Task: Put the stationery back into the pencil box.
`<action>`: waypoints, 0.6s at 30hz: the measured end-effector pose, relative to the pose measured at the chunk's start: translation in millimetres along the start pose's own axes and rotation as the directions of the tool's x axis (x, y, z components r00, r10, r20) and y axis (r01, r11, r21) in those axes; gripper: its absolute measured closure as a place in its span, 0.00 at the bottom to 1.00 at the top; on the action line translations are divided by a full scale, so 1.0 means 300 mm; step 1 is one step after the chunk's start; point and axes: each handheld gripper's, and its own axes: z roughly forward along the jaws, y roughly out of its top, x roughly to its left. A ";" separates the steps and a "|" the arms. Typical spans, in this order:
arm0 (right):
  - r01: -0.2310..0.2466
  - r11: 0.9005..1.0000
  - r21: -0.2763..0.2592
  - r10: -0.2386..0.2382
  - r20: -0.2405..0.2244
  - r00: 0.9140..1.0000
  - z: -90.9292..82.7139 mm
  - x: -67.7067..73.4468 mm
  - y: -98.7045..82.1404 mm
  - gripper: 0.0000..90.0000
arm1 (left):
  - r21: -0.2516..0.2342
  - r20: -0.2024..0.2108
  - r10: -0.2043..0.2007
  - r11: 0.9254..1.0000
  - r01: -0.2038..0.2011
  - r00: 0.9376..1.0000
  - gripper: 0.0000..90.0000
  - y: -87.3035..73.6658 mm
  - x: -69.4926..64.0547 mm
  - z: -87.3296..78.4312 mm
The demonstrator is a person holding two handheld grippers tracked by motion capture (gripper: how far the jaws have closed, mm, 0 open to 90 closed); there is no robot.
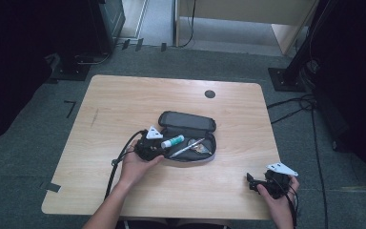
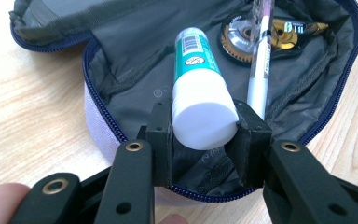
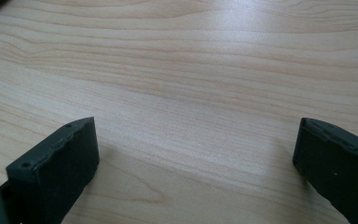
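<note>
Overhead, your left gripper (image 1: 148, 145) sits at the near-left end of the open pencil case (image 1: 188, 136), which lies with its lid flipped back near the middle of the table (image 1: 124, 100), so the contents are exposed to you from your side. The glue stick (image 1: 172, 141) lies nearest that gripper, with a pen (image 1: 187, 147) beside it. Your right gripper (image 1: 267, 183) is parked well apart at the table's near-right edge, probably to keep clear of the case. Along the left gripper's jaws, you have the glue stick (image 2: 200, 91) pinched by its white cap end, a pad touching each side; whether you're lifting it out or setting it in, I can't tell. The pen (image 2: 260, 70) lies just beside it, over a correction tape dispenser (image 2: 265, 37) deeper in the case. Along the right gripper's jaws, they stand spread wide over bare wood, holding nothing.
</note>
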 end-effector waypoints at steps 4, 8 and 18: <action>0.000 1.000 0.000 0.000 0.000 1.000 0.000 0.000 0.000 0.00 | -0.019 -0.001 -0.007 1.000 0.007 1.000 0.67 0.005 -0.002 -0.007; 0.000 1.000 0.000 0.000 0.000 1.000 0.000 0.000 0.000 0.00 | -0.040 -0.001 -0.004 0.999 0.004 1.000 0.72 0.005 -0.004 -0.021; -0.002 1.000 0.000 0.002 0.000 1.000 0.000 0.000 0.000 0.00 | -0.189 0.051 -0.084 0.978 0.092 0.995 0.55 -0.014 0.018 -0.124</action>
